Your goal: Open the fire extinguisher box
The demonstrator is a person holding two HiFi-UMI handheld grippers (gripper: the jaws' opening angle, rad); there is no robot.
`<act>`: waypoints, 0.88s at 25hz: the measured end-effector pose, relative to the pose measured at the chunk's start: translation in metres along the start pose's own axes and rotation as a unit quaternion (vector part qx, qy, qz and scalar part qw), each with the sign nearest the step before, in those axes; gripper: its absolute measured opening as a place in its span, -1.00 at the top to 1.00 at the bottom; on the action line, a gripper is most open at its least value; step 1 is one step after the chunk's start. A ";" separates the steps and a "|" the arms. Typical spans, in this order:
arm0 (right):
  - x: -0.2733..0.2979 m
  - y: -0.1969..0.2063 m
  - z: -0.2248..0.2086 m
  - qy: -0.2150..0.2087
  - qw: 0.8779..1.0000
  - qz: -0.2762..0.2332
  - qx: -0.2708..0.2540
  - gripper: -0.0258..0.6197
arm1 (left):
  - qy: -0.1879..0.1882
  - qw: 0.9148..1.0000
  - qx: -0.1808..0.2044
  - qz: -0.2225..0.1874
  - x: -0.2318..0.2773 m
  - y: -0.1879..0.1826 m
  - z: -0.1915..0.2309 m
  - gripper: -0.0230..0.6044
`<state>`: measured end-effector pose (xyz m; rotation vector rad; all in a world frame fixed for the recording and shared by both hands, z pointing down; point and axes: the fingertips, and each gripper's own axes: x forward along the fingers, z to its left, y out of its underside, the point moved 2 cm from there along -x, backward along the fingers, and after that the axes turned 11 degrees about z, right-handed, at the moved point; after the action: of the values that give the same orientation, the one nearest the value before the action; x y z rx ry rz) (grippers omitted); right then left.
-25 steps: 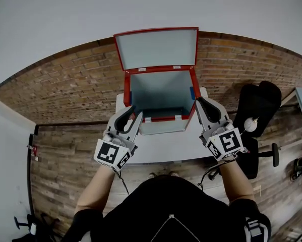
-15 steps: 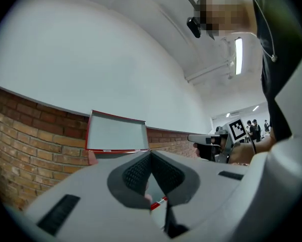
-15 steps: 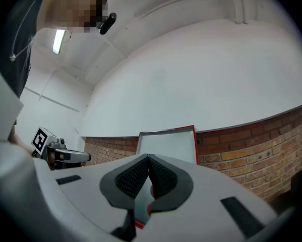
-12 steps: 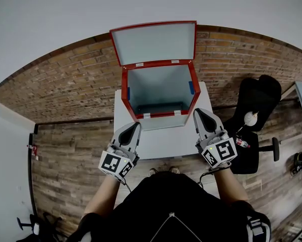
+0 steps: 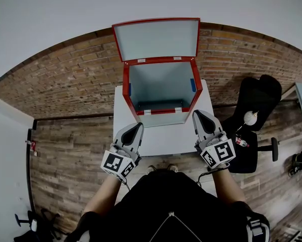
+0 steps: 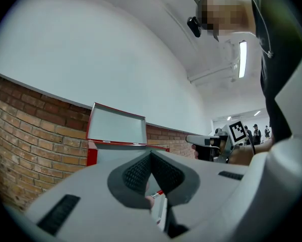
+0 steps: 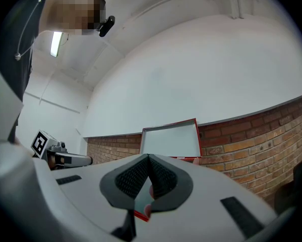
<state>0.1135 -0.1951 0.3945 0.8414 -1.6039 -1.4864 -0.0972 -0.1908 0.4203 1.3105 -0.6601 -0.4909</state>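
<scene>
The red fire extinguisher box (image 5: 161, 116) stands on a white table (image 5: 163, 141) against the brick wall. Its lid (image 5: 158, 38) is raised upright and the grey inside looks empty. My left gripper (image 5: 137, 126) hovers over the table just short of the box's front left corner, shut with nothing in it. Off the front right corner, my right gripper (image 5: 197, 114) is also shut and empty. The left gripper view shows its closed jaws (image 6: 151, 156) below the raised lid (image 6: 118, 128). In the right gripper view the closed jaws (image 7: 148, 158) point at the lid (image 7: 171, 141).
A black office chair (image 5: 259, 107) stands right of the table, with a small bottle (image 5: 241, 143) near it. The brick wall (image 5: 65, 84) runs behind the box. Wooden floor (image 5: 65, 155) lies on both sides, and a white wall (image 5: 7, 160) closes the left.
Both grippers have drawn back from the box's front corners toward the person, and the left jaws have closed. The lid stays raised.
</scene>
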 end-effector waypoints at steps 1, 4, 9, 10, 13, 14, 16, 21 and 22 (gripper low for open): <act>0.001 0.001 0.001 -0.001 1.000 0.003 0.000 0.86 | 0.000 1.000 0.000 -0.001 -0.001 -0.001 0.000 0.77; 0.003 0.005 0.003 -0.002 1.000 0.009 0.002 0.86 | -0.001 1.000 0.001 -0.003 -0.001 -0.002 0.002 0.77; 0.003 0.010 0.004 0.000 1.000 0.014 0.002 0.86 | 0.001 1.000 0.001 -0.001 -0.001 0.000 0.003 0.77; 0.003 0.010 0.004 0.001 1.000 0.015 0.002 0.86 | 0.002 1.000 0.001 0.000 -0.001 0.001 0.004 0.77; 0.002 0.011 0.004 0.006 1.000 0.016 0.003 0.86 | 0.002 1.000 0.002 0.001 -0.002 0.001 0.005 0.77; 0.002 0.011 0.005 0.006 1.000 0.016 0.002 0.86 | 0.002 1.000 0.002 0.001 -0.002 0.001 0.006 0.77; 0.003 0.010 0.007 0.003 1.000 0.016 -0.002 0.86 | 0.002 1.000 0.000 -0.001 -0.003 0.000 0.006 0.77; 0.002 0.012 0.009 0.005 1.000 0.020 0.001 0.86 | 0.002 1.000 0.000 -0.006 -0.005 -0.003 0.006 0.77; 0.002 0.013 0.009 0.005 1.000 0.020 0.002 0.86 | 0.002 1.000 0.000 -0.008 -0.006 -0.003 0.006 0.77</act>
<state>0.1049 -0.1912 0.4071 0.8121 -1.6070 -1.4494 -0.1057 -0.1922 0.4169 1.3173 -0.6472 -0.5002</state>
